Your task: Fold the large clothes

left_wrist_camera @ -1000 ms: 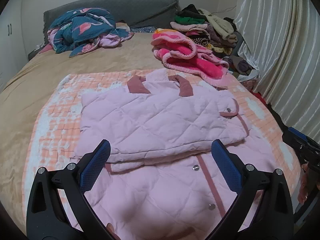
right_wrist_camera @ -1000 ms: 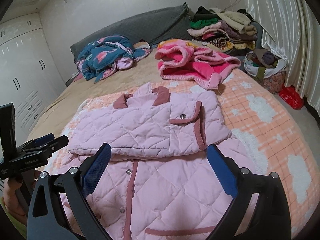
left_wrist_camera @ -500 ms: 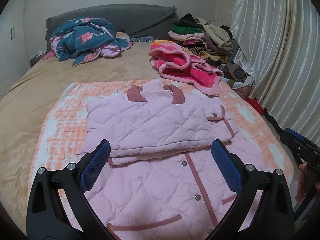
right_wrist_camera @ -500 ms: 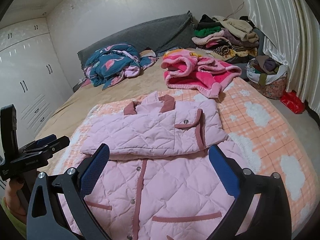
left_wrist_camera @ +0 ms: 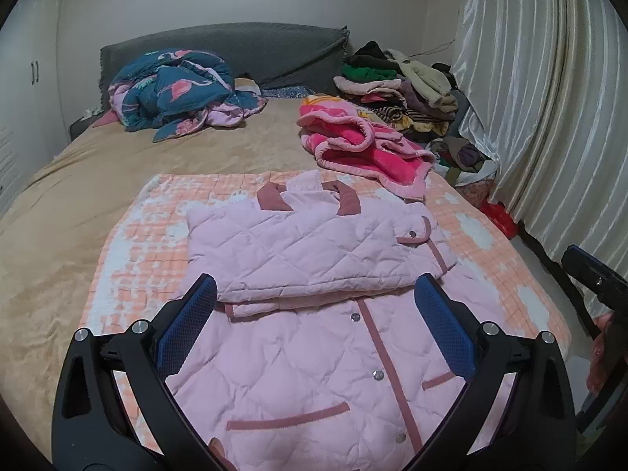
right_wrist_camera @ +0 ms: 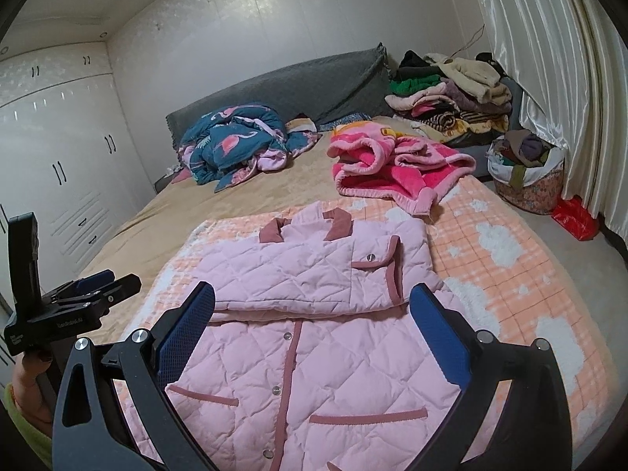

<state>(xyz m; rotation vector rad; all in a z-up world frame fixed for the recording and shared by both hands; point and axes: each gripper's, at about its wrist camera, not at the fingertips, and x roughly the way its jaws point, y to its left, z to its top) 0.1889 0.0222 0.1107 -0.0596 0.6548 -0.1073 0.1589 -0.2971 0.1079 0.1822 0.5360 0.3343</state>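
Note:
A pale pink quilted jacket (left_wrist_camera: 314, 353) (right_wrist_camera: 314, 353) with dusty-rose trim lies on an orange checked blanket (left_wrist_camera: 129, 243) (right_wrist_camera: 494, 243) on the bed. Its sleeves (left_wrist_camera: 306, 251) (right_wrist_camera: 306, 271) are folded across the chest in a flat band below the collar. My left gripper (left_wrist_camera: 314, 306) hangs open above the jacket's lower half, nothing between its blue pads. My right gripper (right_wrist_camera: 312, 314) is open too, above the same part. Each gripper shows at the edge of the other's view, held by a hand: the right gripper (left_wrist_camera: 588, 274) and the left gripper (right_wrist_camera: 70, 306).
A teal flamingo quilt (left_wrist_camera: 176, 90) (right_wrist_camera: 235, 141) and a hot-pink fleece blanket (left_wrist_camera: 361, 145) (right_wrist_camera: 396, 165) lie further up the tan bed. Stacked clothes (left_wrist_camera: 396, 90) (right_wrist_camera: 447, 90) sit by the grey headboard. A full bag (right_wrist_camera: 526, 172), a red bag and curtains stand right; white wardrobes (right_wrist_camera: 59, 157) left.
Both grippers have pulled back and risen from the jacket, so its hem and lower pockets now show. The jacket has not moved. Both stay open.

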